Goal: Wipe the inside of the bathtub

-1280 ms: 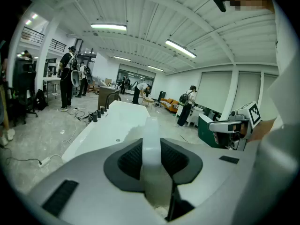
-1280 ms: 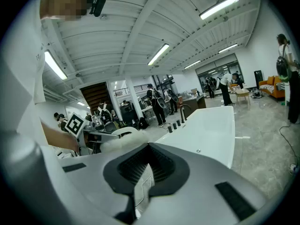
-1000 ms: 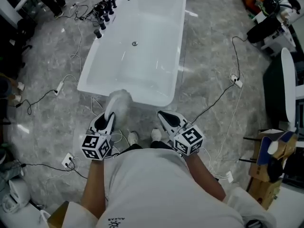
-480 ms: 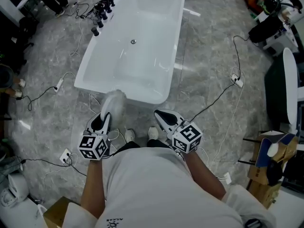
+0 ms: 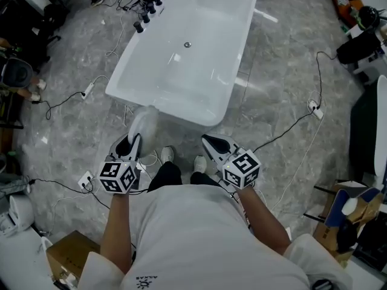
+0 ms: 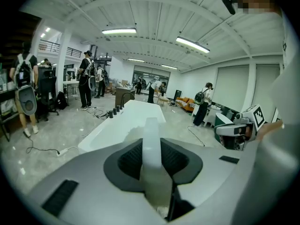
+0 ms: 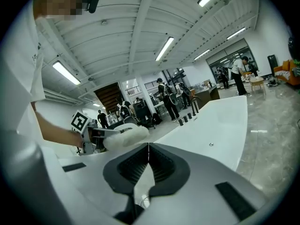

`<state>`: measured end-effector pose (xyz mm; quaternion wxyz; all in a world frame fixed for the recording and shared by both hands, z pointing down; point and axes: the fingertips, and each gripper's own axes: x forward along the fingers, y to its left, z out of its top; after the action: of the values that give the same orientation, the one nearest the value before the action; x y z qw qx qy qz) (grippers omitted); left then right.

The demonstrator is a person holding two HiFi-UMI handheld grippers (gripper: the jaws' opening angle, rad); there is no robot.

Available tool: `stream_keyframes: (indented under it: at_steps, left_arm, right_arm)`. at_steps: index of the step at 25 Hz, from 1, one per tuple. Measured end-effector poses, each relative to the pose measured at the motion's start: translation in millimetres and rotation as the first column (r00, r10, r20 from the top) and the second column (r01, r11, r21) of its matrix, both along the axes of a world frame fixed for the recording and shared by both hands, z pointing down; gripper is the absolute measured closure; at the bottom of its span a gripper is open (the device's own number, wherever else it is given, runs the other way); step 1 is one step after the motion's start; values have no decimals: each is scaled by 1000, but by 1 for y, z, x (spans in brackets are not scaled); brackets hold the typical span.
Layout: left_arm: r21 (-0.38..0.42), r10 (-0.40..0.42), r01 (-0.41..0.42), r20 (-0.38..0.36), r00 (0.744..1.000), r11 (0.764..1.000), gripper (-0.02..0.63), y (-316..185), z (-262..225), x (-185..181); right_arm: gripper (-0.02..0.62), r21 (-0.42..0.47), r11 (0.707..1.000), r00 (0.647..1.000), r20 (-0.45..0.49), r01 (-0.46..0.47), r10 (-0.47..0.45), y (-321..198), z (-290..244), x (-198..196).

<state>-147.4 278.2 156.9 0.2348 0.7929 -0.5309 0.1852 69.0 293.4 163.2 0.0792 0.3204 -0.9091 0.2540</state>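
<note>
The white bathtub (image 5: pixel 199 71) stands on the grey floor ahead of me, its drain (image 5: pixel 187 45) showing in the bottom. My left gripper (image 5: pixel 133 140) is shut on a white fluffy cloth (image 5: pixel 144 121), which reaches toward the tub's near left corner. In the left gripper view the cloth (image 6: pixel 151 142) stands upright between the jaws, with the tub (image 6: pixel 123 124) beyond it. My right gripper (image 5: pixel 209 141) is shut and empty, just short of the tub's near end. The right gripper view shows its jaws pressed together, with the cloth (image 7: pixel 126 136) at left and the tub (image 7: pixel 218 125) ahead.
Black taps (image 5: pixel 151 2) stand at the tub's far left rim. Cables and a power strip (image 5: pixel 85 179) lie on the floor around the tub. A cardboard box (image 5: pixel 69 255) sits at lower left. My shoes (image 5: pixel 181 159) stand near the tub. People stand beyond the tub's left side.
The tub has shifted to the right in the head view. Both grippers keep their places before the tub's near end, and the cloth stays in the left one.
</note>
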Motion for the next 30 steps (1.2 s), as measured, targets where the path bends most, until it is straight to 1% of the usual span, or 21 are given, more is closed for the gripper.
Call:
stream_keyframes:
  at_steps: [6,11,14,19,23,28,30]
  left_arm:
    - [-13,-34,34,4,999,999,503,-3,9,-21]
    - [-55,-43,43,4,999,998,503,-15,31,-56]
    - [-82,-30,30,-4,1000,996,503,-34,40,-78]
    - [-108,22,-22,-3,1000,994,503,-74,51,-111]
    - [-123,87,-83,29,996,989,503,-109,64,-137]
    - [-149,188,-177,58,980,973,503,-161,82,-167]
    - [-160,209,-198,59,976,967,503,-181,89,-178]
  right_arm:
    - [575,-11,996,996,-20,91,-91,-2,3,-28]
    - [575,-19,995,994,-37,99,-99,-17,11,-53]
    - [575,-33,997,996,-42,76,-77,-36,15,-73]
    - [575,-53,997,997,-44,61,-63,-66,16,-118]
    - [575,-60,997,997,-52,57,-60,-92,15,-153]
    - [575,-69,996,994,-88,52,-58,-133,21,-188]
    - [575,-76,996,993,-105,52,-60,-148,25,-199]
